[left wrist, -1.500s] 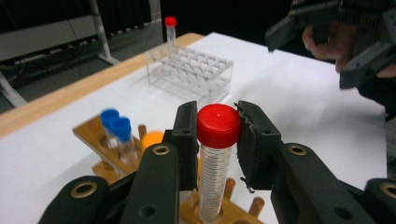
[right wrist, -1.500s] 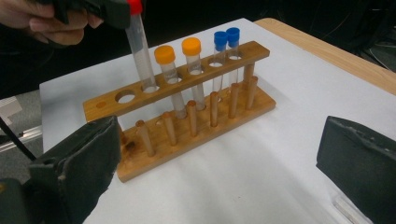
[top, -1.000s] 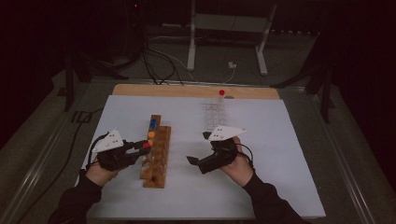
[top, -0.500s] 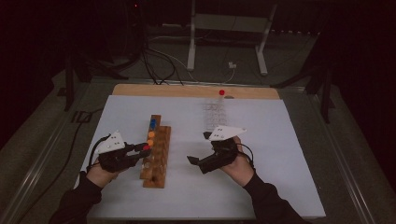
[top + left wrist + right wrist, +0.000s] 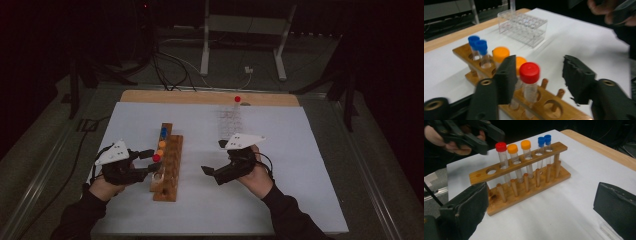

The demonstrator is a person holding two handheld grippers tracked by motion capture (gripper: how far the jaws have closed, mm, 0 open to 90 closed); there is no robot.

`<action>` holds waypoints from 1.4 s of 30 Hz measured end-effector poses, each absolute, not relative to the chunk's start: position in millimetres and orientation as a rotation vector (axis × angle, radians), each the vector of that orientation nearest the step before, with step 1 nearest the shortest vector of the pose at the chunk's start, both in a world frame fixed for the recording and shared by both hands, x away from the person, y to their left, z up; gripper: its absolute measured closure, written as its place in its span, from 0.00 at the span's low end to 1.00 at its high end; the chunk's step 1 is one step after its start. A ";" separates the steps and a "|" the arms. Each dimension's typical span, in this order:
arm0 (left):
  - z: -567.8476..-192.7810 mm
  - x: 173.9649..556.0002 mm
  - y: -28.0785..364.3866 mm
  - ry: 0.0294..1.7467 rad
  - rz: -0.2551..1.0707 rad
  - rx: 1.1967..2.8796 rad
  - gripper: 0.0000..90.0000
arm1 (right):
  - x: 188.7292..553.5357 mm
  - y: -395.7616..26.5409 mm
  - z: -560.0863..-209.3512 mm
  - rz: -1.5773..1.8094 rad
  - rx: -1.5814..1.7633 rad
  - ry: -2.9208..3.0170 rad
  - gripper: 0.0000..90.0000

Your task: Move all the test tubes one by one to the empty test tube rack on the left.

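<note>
White-covered desk (image 5: pixel 280 200) carries a wooden test-tube rack (image 5: pixel 167 165) near its left edge. The red-capped clear tube (image 5: pixel 529 82) stands upright in it. Left claw (image 5: pixel 537 77) has just been opening, straddling the tube untouched. Right claw (image 5: pixel 539 212) stands apart, empty.

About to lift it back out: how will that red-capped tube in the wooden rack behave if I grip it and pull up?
The red-capped tube looks like thin clear plastic, so probably light and smooth-walled; the ribbed cap likely gives surer purchase. It stands upright in the wooden rack, so it should slide straight out, and a slanted pull may bind. The left gripper has just been opening, tube between its jaws, unpressed.
</note>
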State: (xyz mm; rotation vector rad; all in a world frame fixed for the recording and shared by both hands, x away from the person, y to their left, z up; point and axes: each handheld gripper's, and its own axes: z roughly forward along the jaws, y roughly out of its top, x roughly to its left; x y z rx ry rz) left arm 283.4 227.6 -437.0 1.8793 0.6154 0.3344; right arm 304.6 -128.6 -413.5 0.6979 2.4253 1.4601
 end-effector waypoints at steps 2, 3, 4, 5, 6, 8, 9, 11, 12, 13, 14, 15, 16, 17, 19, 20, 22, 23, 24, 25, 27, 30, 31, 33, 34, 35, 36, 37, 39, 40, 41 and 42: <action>-433.0 281.5 229.5 0.621 0.335 1.860 0.36 | 306.0 -130.4 -412.0 1.460 0.699 2.416 0.00; -431.5 281.1 230.0 0.633 0.337 1.857 0.30 | 307.0 -131.5 -411.0 1.461 0.702 2.409 0.00; -430.3 281.0 230.6 0.637 0.327 1.855 0.23 | 308.1 -132.9 -409.8 1.462 0.706 2.402 0.00; -429.4 280.6 231.3 0.647 0.329 1.851 0.17 | 309.5 -134.5 -408.7 1.460 0.710 2.394 0.00; -428.8 280.6 232.0 0.654 0.329 1.847 0.16 | 311.4 -136.3 -407.7 1.460 0.712 2.385 0.00; -427.8 280.9 233.5 0.652 0.319 1.849 0.08 | 315.9 -140.7 -405.3 1.458 0.724 2.365 0.00; -427.6 280.9 234.1 0.644 0.317 1.854 0.06 | 318.6 -143.5 -404.0 1.460 0.731 2.354 0.00; -427.3 280.1 236.3 0.629 0.320 1.849 0.01 | 325.0 -149.6 -401.6 1.452 0.751 2.323 0.00; -427.3 279.8 237.3 0.624 0.321 1.845 0.01 | 329.2 -153.4 -400.7 1.454 0.763 2.311 0.00; -427.5 279.4 238.8 0.613 0.325 1.843 0.01 | 334.1 -157.3 -400.1 1.453 0.783 2.296 0.00; -427.7 279.5 240.1 0.611 0.324 1.839 0.01 | 339.3 -161.4 -400.0 1.453 0.800 2.285 0.00; -428.3 279.8 241.6 0.615 0.328 1.830 0.01 | 344.9 -165.7 -400.0 1.450 0.821 2.277 0.00; -429.0 280.1 243.2 0.614 0.329 1.824 0.01 | 350.7 -169.9 -400.4 1.446 0.844 2.264 0.00; -429.8 280.6 244.6 0.616 0.332 1.822 0.01 | 356.4 -174.0 -401.0 1.441 0.860 2.253 0.00; -432.1 282.0 246.9 0.632 0.340 1.820 0.01 | 367.7 -182.0 -402.8 1.439 0.886 2.231 0.00; -433.4 282.7 247.8 0.636 0.337 1.821 0.01 | 373.5 -185.0 -404.2 1.429 0.902 2.218 0.00; -435.9 283.3 248.6 0.644 0.349 1.828 0.01 | 384.4 -189.1 -407.7 1.399 0.920 2.211 0.00; -436.8 283.5 248.9 0.645 0.349 1.832 0.01 | 389.8 -190.7 -409.8 1.383 0.937 2.204 0.02; -437.4 283.7 248.8 0.646 0.360 1.836 0.01 | 394.9 -192.0 -412.1 1.374 0.952 2.190 0.06; -437.8 283.7 248.8 0.645 0.367 1.837 0.01 | 400.3 -193.0 -414.8 1.357 0.964 2.184 0.06; -438.2 283.7 248.6 0.650 0.378 1.837 0.01 | 410.9 -194.3 -420.5 1.336 0.992 2.172 0.08; -438.3 283.6 249.2 0.652 0.386 1.835 0.01 | 425.7 -195.1 -429.0 1.311 1.031 2.154 0.15; -438.4 283.6 249.5 0.653 0.385 1.835 0.01 | 430.5 -195.4 -431.8 1.306 1.045 2.147 0.19; -439.0 283.6 249.6 0.657 0.386 1.832 0.01 | 439.9 -195.7 -436.8 1.296 1.067 2.142 0.27; -439.3 283.8 249.7 0.656 0.384 1.829 0.01 | 444.2 -195.5 -439.1 1.291 1.077 2.137 0.31; -439.5 283.7 249.8 0.655 0.382 1.827 0.01 | 448.5 -195.5 -441.1 1.282 1.091 2.131 0.35; -439.6 283.7 249.8 0.656 0.383 1.828 0.01 | 452.6 -195.7 -443.0 1.271 1.105 2.123 0.39; -439.7 283.8 249.9 0.656 0.379 1.825 0.01 | 456.6 -196.3 -444.7 1.267 1.118 2.114 0.42; -439.9 283.6 249.9 0.657 0.377 1.823 0.01 | 464.3 -197.9 -447.6 1.252 1.148 2.098 0.49; -439.9 283.6 250.1 0.656 0.372 1.820 0.01 | 467.5 -198.9 -448.8 1.252 1.151 2.096 0.53; -440.0 283.6 250.0 0.659 0.372 1.819 0.01 | 470.3 -199.2 -450.1 1.233 1.155 2.085 0.54; -440.1 283.6 249.9 0.656 0.374 1.822 0.01 | 473.3 -199.8 -451.5 1.221 1.161 2.075 0.57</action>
